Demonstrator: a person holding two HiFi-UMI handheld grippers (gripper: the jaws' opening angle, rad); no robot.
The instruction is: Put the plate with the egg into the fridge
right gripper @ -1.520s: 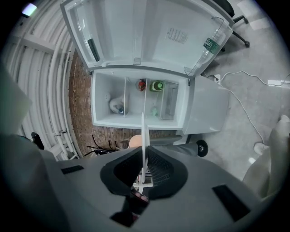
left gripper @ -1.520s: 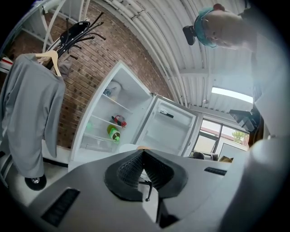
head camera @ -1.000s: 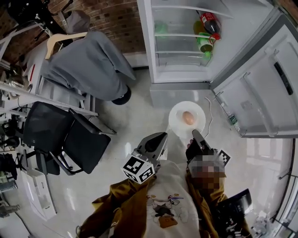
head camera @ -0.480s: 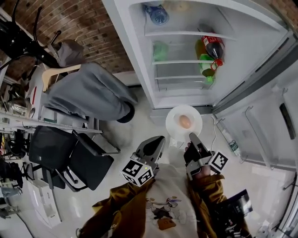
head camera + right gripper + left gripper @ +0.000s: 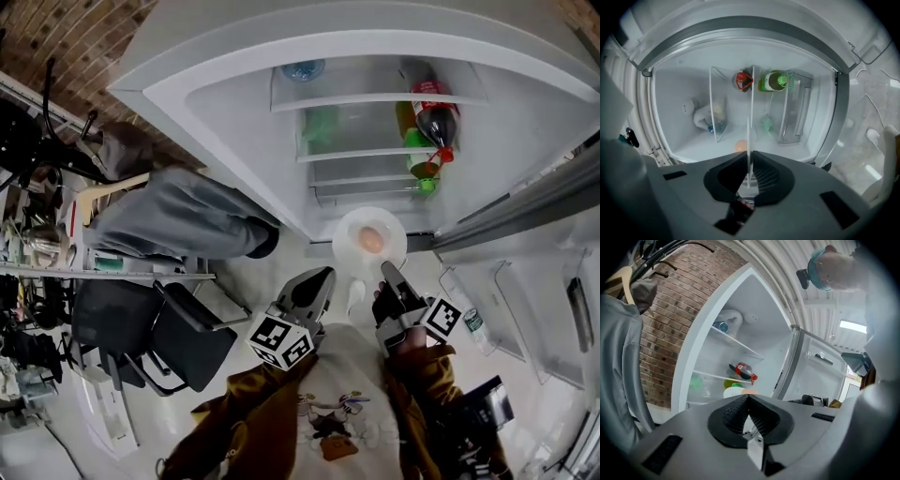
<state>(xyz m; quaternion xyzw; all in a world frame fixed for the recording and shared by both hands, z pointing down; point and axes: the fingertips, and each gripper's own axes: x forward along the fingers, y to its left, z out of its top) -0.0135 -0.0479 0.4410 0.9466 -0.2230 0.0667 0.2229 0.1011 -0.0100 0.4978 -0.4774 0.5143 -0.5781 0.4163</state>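
Currently your right gripper (image 5: 386,272) points roughly level at the open fridge (image 5: 234,103), jaws pinching the near rim of the plate (image 5: 352,251). The egg (image 5: 371,240) sits mid-plate, beyond the jaw tips, at the fridge's open front. Your left gripper (image 5: 323,274) is alongside, clear of the plate, jaws pressed together and empty.

Right tongs (image 5: 385,270) carried plate (image 5: 349,246) with egg (image 5: 371,240) forward, up to open fridge (image 5: 234,117) front.

Mustard-brown jacket (image 5: 246,422) over white cartoon-print shirt (image 5: 339,412); grey left claw (image 5: 323,274) and right claw (image 5: 387,270) with black-and-white marker cubes (image 5: 279,339).
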